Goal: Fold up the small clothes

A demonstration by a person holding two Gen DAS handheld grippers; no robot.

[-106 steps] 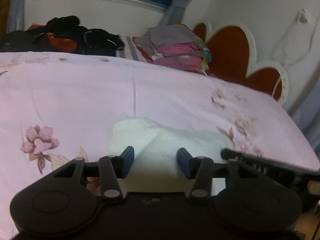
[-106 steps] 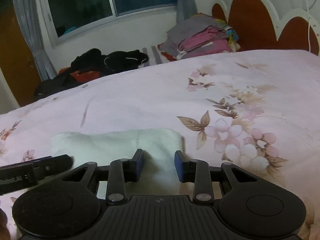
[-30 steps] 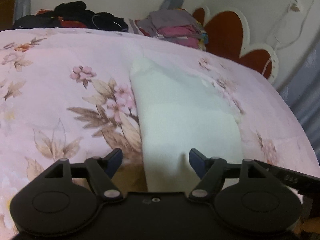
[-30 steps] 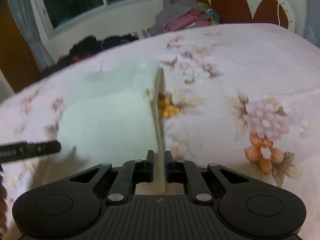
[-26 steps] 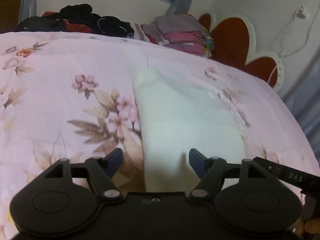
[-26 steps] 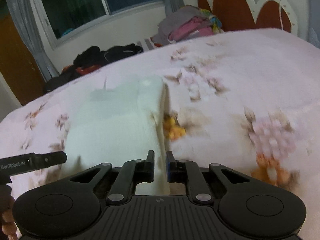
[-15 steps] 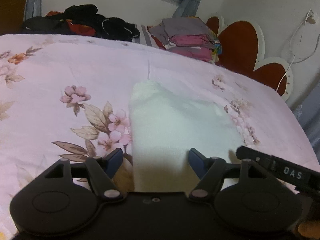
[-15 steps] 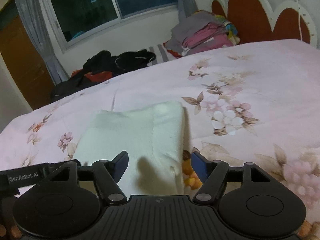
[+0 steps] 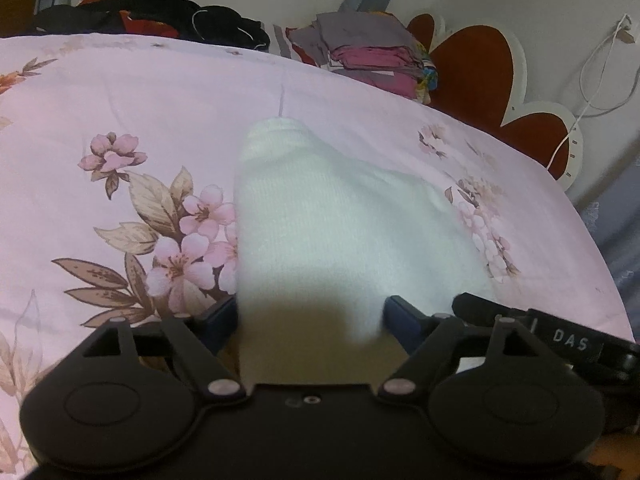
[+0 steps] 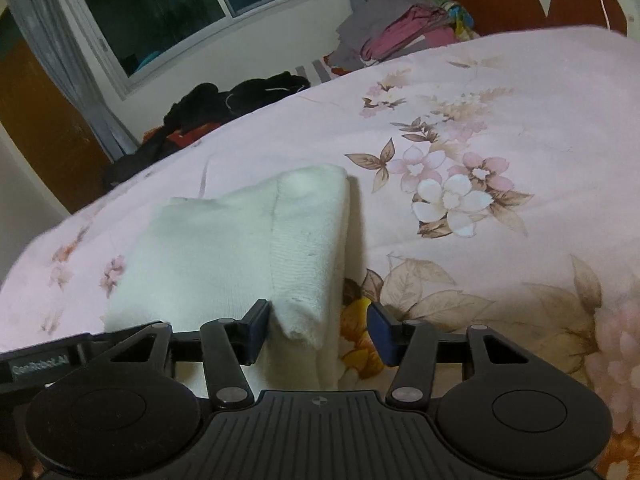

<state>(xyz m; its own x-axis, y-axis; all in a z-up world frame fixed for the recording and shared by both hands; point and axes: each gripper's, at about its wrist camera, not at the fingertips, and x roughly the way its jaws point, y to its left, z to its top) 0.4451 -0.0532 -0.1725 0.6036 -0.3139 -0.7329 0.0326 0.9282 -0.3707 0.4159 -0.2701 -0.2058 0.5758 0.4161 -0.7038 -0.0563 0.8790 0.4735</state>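
Observation:
A small white knit garment [image 9: 340, 224] lies folded on the pink floral bedspread [image 9: 120, 120]. In the left wrist view my left gripper [image 9: 310, 320] is open, its blue pads on either side of the garment's near edge. In the right wrist view the garment [image 10: 224, 248] has a folded flap along its right side. My right gripper [image 10: 318, 328] is open around the flap's near corner, not gripping it. The right gripper's arm shows at the right of the left view [image 9: 560, 344].
A stack of folded grey and pink clothes [image 9: 372, 52] sits at the far side by the red heart-shaped headboard [image 9: 480, 68]. A heap of black clothes [image 9: 160, 12] lies at the far left below the window [image 10: 180, 8]. A white cable [image 9: 592, 80] hangs on the wall.
My right gripper, shut on the garment's edge a second ago, has opened and let it go. The garment now lies flat, folded over. My left gripper stayed open.

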